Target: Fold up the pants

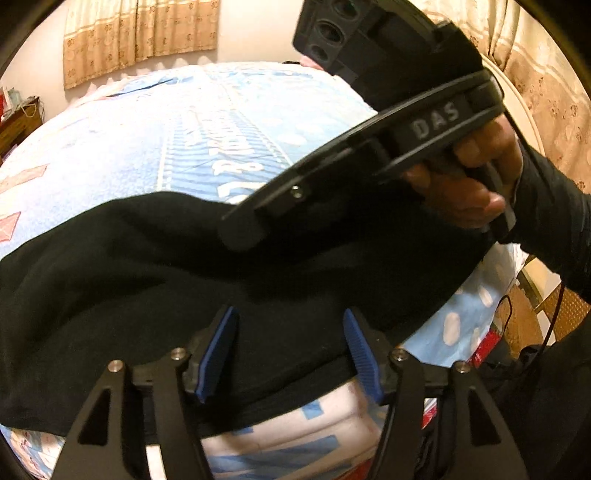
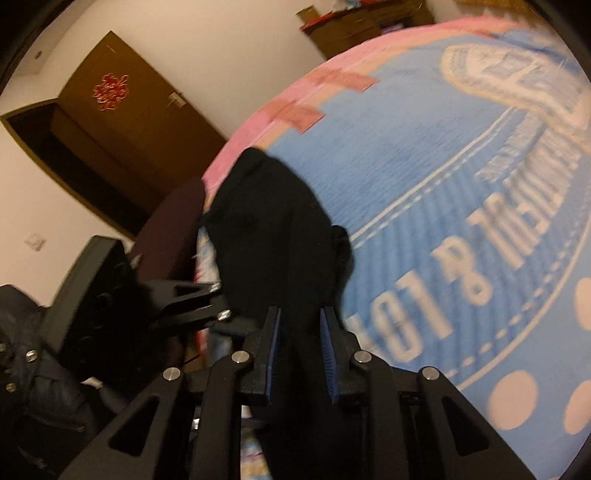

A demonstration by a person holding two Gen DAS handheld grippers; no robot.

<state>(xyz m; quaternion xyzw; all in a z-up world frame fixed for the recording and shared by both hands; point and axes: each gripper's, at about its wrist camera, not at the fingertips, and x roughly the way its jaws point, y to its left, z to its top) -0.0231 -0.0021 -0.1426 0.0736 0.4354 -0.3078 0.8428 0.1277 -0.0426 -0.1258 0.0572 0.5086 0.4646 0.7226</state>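
Note:
Black pants (image 1: 155,280) lie across the near edge of a bed with a light blue printed cover (image 1: 140,140). My left gripper (image 1: 290,321) is open, its blue pads apart just above the pants' near edge. My right gripper shows in the left wrist view as a black tool held in a hand (image 1: 369,155), above the pants. In the right wrist view my right gripper (image 2: 300,319) is shut on a bunch of the black pants (image 2: 269,221), which hangs up from the bed cover (image 2: 443,184).
Beige curtains (image 1: 140,37) hang behind the bed. A brown door (image 2: 122,122) and a dark round chair back (image 2: 173,229) stand left of the bed. A wooden cabinet (image 2: 362,18) is at the far wall. Cables and clutter (image 1: 517,332) lie at the bed's right side.

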